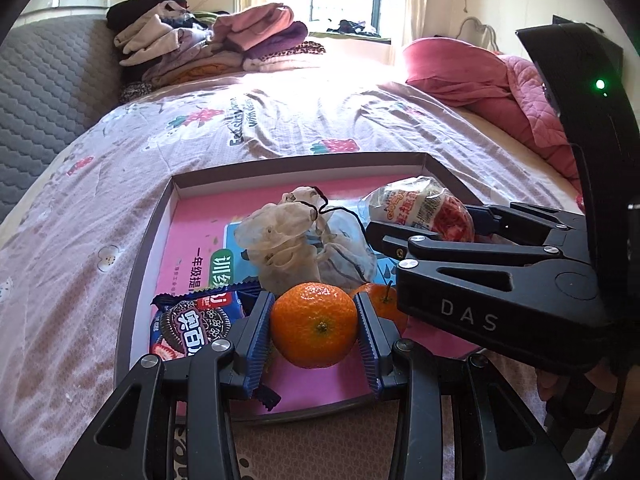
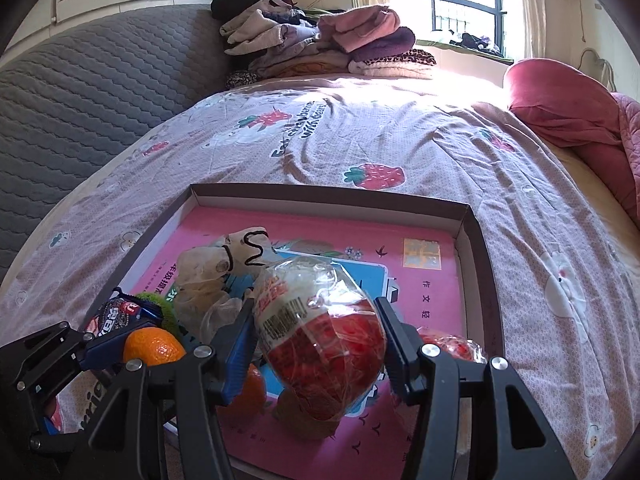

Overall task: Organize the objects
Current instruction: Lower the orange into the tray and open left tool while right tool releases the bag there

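A shallow box [image 1: 160,216] [image 2: 476,232] with a pink book as its floor lies on the bed. My left gripper [image 1: 314,326] is shut on an orange [image 1: 314,324] just above the box's near edge. A second orange [image 1: 380,304] [image 2: 252,388] lies beside it. My right gripper [image 2: 320,340] [image 1: 424,232] is shut on a plastic-wrapped snack packet [image 2: 320,332] [image 1: 420,204] held over the box. A crumpled whitish bag with a black cord [image 1: 304,240] [image 2: 216,276] and an Oreo packet [image 1: 192,320] [image 2: 116,316] lie in the box.
Another red wrapped snack [image 2: 452,344] lies in the box at the right. A pile of folded clothes [image 1: 208,44] [image 2: 320,40] sits at the far end of the bed. A pink pillow and quilt [image 1: 480,76] [image 2: 568,108] lie at the right. A grey padded headboard [image 1: 44,88] stands left.
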`<action>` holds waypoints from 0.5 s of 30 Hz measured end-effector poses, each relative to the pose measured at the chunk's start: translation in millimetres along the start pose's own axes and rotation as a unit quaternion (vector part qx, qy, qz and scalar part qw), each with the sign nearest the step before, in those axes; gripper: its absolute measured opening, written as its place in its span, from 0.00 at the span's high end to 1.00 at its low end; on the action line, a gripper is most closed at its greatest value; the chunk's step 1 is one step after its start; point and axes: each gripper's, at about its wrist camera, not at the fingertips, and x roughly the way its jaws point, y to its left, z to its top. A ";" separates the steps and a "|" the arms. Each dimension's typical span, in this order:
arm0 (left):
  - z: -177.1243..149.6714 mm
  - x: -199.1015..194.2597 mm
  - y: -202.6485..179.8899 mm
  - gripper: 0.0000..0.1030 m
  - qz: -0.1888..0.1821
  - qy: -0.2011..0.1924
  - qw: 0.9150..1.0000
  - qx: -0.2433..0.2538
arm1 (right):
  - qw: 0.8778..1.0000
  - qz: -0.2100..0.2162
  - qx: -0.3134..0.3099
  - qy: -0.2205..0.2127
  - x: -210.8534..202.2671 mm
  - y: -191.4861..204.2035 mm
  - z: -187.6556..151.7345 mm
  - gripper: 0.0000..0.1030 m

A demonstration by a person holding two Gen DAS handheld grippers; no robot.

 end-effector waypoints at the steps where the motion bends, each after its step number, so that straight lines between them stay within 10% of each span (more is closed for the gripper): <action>1: 0.4 0.6 0.4 0.60 -0.002 0.001 1.000 -0.001 | 1.000 -0.003 -0.003 0.001 1.1 1.0 0.3 0.45; 15: -0.3 -1.8 3.2 0.59 0.002 0.003 1.000 -0.010 | 1.000 -0.024 -0.017 0.010 4.9 4.7 1.4 0.45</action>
